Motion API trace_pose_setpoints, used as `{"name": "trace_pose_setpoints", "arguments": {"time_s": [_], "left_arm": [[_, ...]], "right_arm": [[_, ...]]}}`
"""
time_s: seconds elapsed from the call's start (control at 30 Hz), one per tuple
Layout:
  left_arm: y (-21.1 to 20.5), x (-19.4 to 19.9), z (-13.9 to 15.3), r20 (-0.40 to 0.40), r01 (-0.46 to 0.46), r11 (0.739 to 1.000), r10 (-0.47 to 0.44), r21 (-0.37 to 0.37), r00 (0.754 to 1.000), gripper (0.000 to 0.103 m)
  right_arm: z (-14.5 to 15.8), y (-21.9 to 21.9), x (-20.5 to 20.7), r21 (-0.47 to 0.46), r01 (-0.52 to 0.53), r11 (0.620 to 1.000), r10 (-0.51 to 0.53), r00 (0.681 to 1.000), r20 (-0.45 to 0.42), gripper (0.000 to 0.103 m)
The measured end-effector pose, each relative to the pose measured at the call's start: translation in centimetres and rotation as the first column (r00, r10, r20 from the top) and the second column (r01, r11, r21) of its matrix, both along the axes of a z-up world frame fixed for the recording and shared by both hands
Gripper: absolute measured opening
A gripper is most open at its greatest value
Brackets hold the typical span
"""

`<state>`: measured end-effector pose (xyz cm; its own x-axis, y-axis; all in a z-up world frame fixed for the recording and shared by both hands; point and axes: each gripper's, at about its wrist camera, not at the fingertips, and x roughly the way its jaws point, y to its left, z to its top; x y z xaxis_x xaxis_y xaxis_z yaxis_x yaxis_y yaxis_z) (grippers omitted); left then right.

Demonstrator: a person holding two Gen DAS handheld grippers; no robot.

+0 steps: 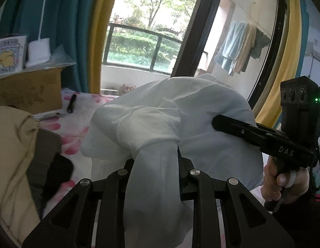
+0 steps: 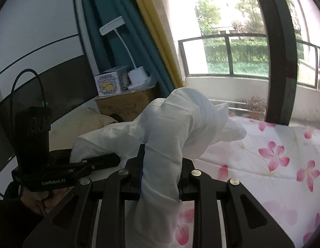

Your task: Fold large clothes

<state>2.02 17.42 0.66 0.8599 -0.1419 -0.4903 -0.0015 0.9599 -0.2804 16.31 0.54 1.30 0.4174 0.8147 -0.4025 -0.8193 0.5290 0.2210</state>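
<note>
Both grippers were clamped on the same white garment (image 1: 172, 111), a thin, pale piece of clothing bunched into a loose heap above the floral bedsheet (image 2: 283, 157); the left gripper (image 1: 154, 165) pinched a gathered rope of cloth between its jaws, and the right gripper (image 2: 161, 169) did likewise with another bunch, the fabric spilling down over each mechanism. In the left wrist view the right gripper came in from the right, its fingers (image 1: 232, 125) buried in the cloth and a hand (image 1: 283, 181) wrapped about its handle; so the two grips sat close together, with much of the garment crumpled between and over them.

The step in hand looked like the lift-and-spread that comes before any fold: the garment was raised off the bed but not opened, and no edge, sleeve or hem could be told apart in the heap. The next move would likely call for drawing the two grips apart to pull the cloth taut, then laying it flat on the open sheet, clear of the beige pillow (image 1: 13, 155) and the cardboard box (image 1: 29, 91) at the left.
</note>
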Motion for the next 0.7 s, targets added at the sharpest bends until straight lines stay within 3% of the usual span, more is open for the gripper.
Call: {"name": "trace_pose_setpoints", "arguments": {"time_s": [0.43,0.7], "left_arm": [[3.5,-2.1,1.0,0.033,-0.064,0.998,0.063,0.024,0.997,0.025],[6.3,-2.4,0.7,0.025,-0.101,0.995,0.1,0.026,0.995,0.025]], "right_arm": [[1.6,4.5,-1.8,-0.027,-0.053,0.998,0.055,0.994,0.096,0.024],[1.4,7.7,-1.8,-0.042,-0.082,0.996,0.085,0.992,0.097,0.024]]}}
